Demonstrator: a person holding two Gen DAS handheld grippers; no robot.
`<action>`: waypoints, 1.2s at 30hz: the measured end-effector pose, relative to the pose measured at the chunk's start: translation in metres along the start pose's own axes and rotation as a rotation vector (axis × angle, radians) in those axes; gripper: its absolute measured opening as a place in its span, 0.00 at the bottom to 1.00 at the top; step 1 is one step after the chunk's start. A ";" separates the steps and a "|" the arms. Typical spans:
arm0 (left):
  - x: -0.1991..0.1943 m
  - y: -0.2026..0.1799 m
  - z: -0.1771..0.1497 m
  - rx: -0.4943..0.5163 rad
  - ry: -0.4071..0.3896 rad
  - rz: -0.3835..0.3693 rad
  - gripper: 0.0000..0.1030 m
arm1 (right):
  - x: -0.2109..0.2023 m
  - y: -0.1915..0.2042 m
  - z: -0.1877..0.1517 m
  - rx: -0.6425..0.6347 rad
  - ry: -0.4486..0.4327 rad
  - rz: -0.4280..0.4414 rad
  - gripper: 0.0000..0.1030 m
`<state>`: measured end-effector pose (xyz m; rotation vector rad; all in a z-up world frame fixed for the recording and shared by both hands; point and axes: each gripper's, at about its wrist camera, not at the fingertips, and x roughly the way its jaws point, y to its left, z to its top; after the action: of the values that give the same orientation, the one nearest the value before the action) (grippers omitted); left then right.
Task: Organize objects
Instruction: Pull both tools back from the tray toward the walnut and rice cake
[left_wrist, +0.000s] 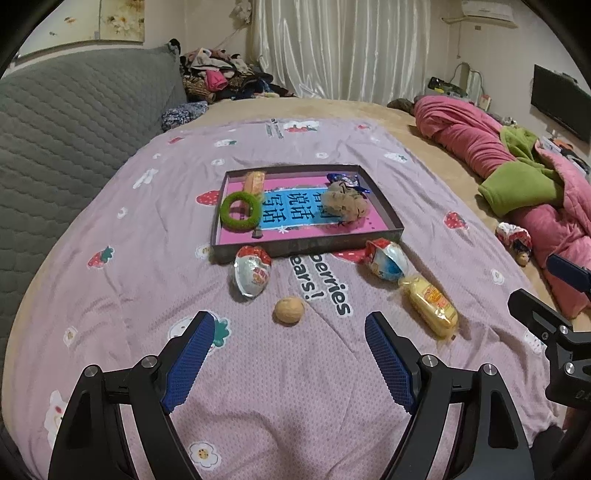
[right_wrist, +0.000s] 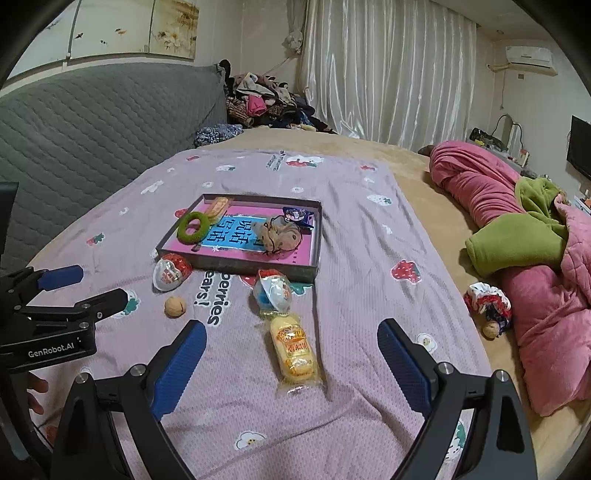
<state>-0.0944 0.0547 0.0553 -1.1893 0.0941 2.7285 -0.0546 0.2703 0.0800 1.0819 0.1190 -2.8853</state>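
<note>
Left wrist view: your left gripper (left_wrist: 290, 328) gapes wide, empty, framing a walnut (left_wrist: 289, 311) just ahead on the sheet, probably your next pick. The tray (left_wrist: 384, 206) lies beyond, partly filled.

Right wrist view: your right gripper (right_wrist: 291, 338) is also wide and empty, lined up on the yellow packet (right_wrist: 294, 349).

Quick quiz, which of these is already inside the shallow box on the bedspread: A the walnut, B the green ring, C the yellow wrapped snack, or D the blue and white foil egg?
B: the green ring lies inside the box, while the other three sit on the bedspread in front of it.
</note>
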 end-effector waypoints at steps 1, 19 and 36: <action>0.001 0.000 -0.002 -0.001 0.003 0.002 0.82 | 0.001 0.000 -0.001 -0.002 0.003 0.000 0.91; 0.040 -0.003 -0.023 0.008 0.058 -0.014 0.82 | 0.031 -0.002 -0.021 0.006 0.060 0.006 0.91; 0.090 -0.003 -0.028 0.000 0.105 -0.039 0.82 | 0.080 -0.006 -0.034 -0.002 0.124 -0.003 0.91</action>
<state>-0.1340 0.0650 -0.0293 -1.3196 0.0834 2.6322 -0.0931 0.2767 0.0025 1.2610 0.1290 -2.8188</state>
